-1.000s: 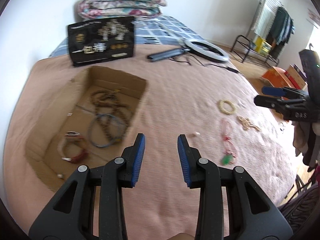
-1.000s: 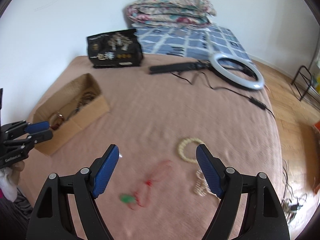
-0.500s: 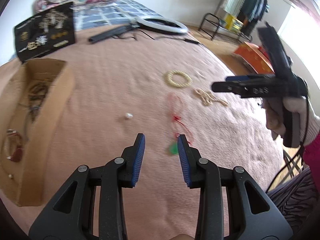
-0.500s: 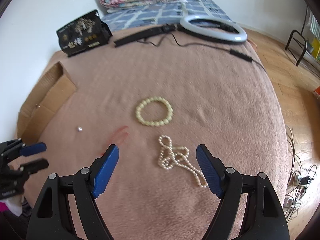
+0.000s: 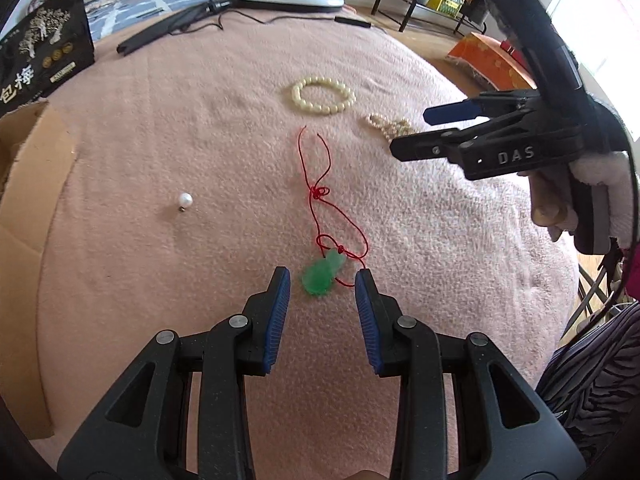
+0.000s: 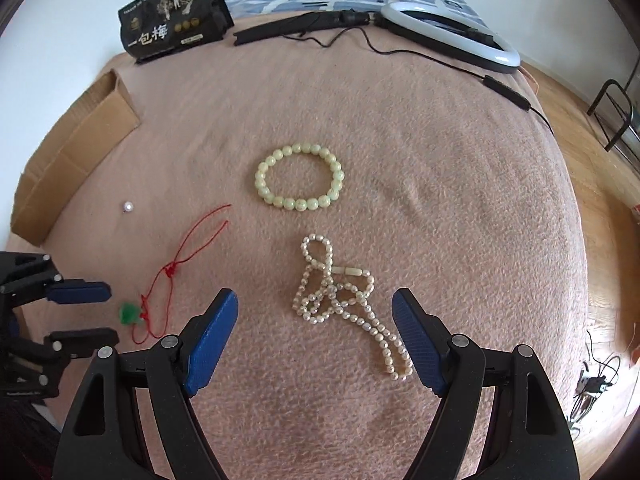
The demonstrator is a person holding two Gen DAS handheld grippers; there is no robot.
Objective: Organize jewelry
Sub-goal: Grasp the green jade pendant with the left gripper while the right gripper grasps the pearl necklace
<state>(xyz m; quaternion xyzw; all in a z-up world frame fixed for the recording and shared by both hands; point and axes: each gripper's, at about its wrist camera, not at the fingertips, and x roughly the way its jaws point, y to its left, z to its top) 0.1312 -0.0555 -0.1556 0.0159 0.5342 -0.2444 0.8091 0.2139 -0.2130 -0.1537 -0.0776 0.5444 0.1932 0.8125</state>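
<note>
A green pendant (image 5: 322, 275) on a red cord (image 5: 320, 188) lies on the pink blanket, just ahead of my open left gripper (image 5: 323, 280), between its blue pads. It also shows in the right wrist view (image 6: 130, 313). A pale bead bracelet (image 6: 299, 176) lies further off. A tangled pearl necklace (image 6: 340, 296) lies between the tips of my wide-open right gripper (image 6: 314, 304). A loose pearl (image 5: 185, 200) lies to the left. The cardboard box (image 5: 24, 216) sits at the left edge.
A black printed bag (image 6: 172, 28), a ring light (image 6: 452, 32) with cable and a black bar (image 6: 296, 24) lie at the far side of the bed. Folded quilts are behind. The wooden floor and a rack (image 5: 416, 4) are to the right.
My left gripper has swung from over the box to the green pendant and come down close to it. My right gripper has moved forward and lower over the pearl necklace. Both stayed open.
</note>
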